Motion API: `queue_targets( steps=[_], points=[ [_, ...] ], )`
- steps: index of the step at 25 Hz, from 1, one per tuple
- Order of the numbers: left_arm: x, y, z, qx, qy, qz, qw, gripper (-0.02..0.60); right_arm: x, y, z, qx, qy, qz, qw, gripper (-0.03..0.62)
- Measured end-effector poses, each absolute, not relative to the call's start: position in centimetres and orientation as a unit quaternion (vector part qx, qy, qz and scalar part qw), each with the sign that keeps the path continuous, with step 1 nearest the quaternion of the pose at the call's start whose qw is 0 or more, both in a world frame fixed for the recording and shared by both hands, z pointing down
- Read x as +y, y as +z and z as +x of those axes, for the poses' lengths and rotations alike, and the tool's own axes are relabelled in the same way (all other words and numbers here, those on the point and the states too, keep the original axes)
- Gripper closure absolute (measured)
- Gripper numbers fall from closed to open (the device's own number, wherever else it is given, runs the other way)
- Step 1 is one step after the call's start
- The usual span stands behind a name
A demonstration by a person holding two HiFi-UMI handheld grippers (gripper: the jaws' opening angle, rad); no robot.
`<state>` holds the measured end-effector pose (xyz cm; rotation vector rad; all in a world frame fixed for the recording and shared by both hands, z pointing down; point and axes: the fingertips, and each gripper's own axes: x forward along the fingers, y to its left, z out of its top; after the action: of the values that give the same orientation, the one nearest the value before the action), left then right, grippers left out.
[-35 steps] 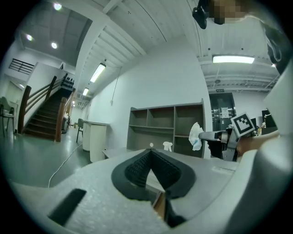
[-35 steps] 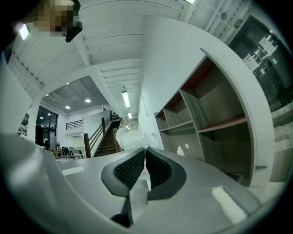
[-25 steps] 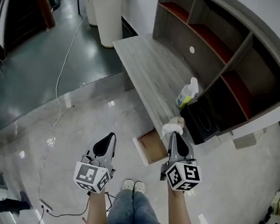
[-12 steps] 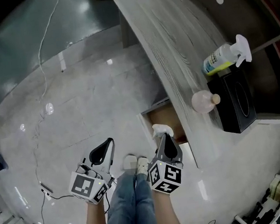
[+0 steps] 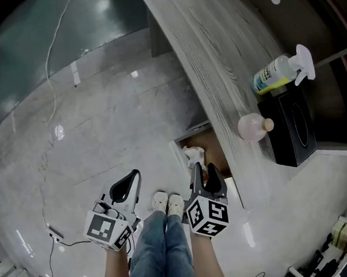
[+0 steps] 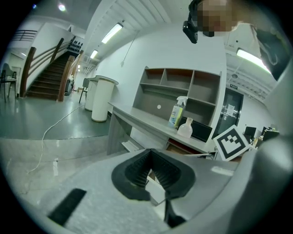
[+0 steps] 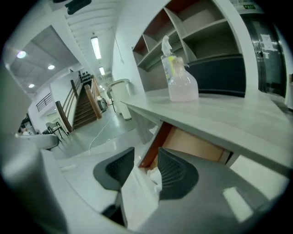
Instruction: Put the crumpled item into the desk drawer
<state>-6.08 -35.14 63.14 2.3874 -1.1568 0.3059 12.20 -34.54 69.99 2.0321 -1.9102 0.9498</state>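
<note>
The crumpled white item (image 5: pixel 194 156) lies inside the open desk drawer (image 5: pixel 213 146), apart from both pads. My right gripper (image 5: pixel 204 173) hangs just over the drawer's near end, its jaws opening and spread wide. In the right gripper view the crumpled item (image 7: pixel 154 176) shows low between the pads of that gripper (image 7: pixel 145 157), in front of the drawer's wooden inside (image 7: pixel 192 144). My left gripper (image 5: pixel 134 177) is over the floor to the left, shut and empty. In its own view the left gripper (image 6: pixel 150 153) has its tips together.
The long grey desk (image 5: pixel 214 53) runs above the drawer, with a spray bottle (image 5: pixel 279 71), a round pinkish bottle (image 5: pixel 252 126) and a black box (image 5: pixel 290 130) on it. A cable (image 5: pixel 50 73) trails across the shiny floor. The person's shoes (image 5: pixel 167 203) are between the grippers.
The right gripper carried the crumpled item down to the drawer, then its jaws spread and let go. The item now lies in the drawer. The left gripper stayed shut.
</note>
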Motion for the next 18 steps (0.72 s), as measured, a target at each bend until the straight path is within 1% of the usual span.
queue_targets(
  steps=[3,6,8,14,18],
  points=[
    [-37.1,59.9,-5.4,-0.422,0.098,0.878,0.203,0.580,-36.1,64.5,11.7,-0.677,0.277,0.679,0.057,0.488],
    [-38.9,54.2,-4.6,-0.423,0.076,0.887,0.168,0.580,-37.4,56.8,12.9,-0.692,0.231,0.684,0.018,0.560],
    [-40.0,49.8,-4.1,-0.424,0.063,0.893,0.140,0.580,-38.1,51.4,14.3,-0.696,0.200,0.690,-0.007,0.583],
    [-44.9,36.9,-3.0,-0.438,0.009,0.898,0.046,0.580,-40.9,37.1,19.7,-0.701,0.090,0.703,-0.077,0.585],
    [-47.2,30.3,-1.5,-0.433,-0.026,0.901,-0.006,0.580,-42.2,30.3,22.6,-0.699,0.026,0.705,-0.112,0.585]
  ],
)
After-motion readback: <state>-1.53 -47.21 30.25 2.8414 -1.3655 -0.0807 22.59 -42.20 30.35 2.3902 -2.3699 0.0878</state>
